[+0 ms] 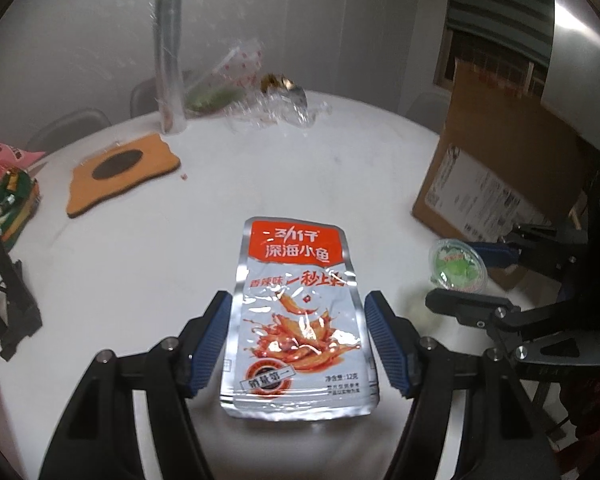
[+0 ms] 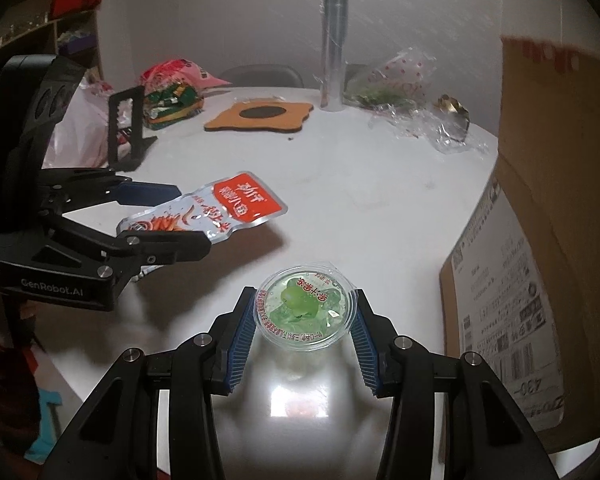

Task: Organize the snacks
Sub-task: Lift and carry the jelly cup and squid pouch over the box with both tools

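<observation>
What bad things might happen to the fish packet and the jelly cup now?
The silver and red fish snack packet is held off the white table by its edges in the left claw; being floppy foil, it might slip out. The clear green jelly cup sits near the right claw's tips, so it could pop loose, or bump the brown cardboard box.

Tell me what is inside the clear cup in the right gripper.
Through the jelly cup's printed film lid, pale green jelly and green fruit pieces show. The cup's bottom is hidden beneath them, between the right gripper's pads.
</observation>
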`<state>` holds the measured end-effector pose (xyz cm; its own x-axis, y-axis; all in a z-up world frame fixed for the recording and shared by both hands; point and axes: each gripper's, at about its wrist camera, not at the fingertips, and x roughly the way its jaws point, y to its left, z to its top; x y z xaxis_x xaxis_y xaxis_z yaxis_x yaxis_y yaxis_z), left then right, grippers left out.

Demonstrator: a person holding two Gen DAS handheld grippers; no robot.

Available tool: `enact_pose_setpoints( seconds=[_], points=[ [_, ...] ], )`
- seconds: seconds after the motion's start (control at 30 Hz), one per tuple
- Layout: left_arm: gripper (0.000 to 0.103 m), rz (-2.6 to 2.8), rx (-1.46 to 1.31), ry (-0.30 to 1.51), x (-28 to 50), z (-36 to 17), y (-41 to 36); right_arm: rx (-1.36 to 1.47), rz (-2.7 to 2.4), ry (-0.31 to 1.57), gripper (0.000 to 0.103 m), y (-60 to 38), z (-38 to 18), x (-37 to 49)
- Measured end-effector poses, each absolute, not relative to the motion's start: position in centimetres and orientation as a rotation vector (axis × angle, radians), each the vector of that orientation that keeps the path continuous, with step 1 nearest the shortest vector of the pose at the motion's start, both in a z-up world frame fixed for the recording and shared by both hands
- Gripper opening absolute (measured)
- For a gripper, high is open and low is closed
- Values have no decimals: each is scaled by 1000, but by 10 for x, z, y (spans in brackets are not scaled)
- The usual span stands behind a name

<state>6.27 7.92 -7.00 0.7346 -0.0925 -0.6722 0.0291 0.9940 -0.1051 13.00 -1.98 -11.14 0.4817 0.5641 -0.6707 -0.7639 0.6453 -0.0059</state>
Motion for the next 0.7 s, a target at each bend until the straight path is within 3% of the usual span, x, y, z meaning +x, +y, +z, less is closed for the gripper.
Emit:
enact_pose_setpoints(
  seconds=[0.43, 0.7],
  points=[
    [65, -83, -131, 506, 39, 21, 93, -327, 929, 533, 41, -20, -35, 113],
    [65, -207, -59, 404, 50, 84, 49, -284, 941, 423, 41, -61, 21, 107]
  ],
)
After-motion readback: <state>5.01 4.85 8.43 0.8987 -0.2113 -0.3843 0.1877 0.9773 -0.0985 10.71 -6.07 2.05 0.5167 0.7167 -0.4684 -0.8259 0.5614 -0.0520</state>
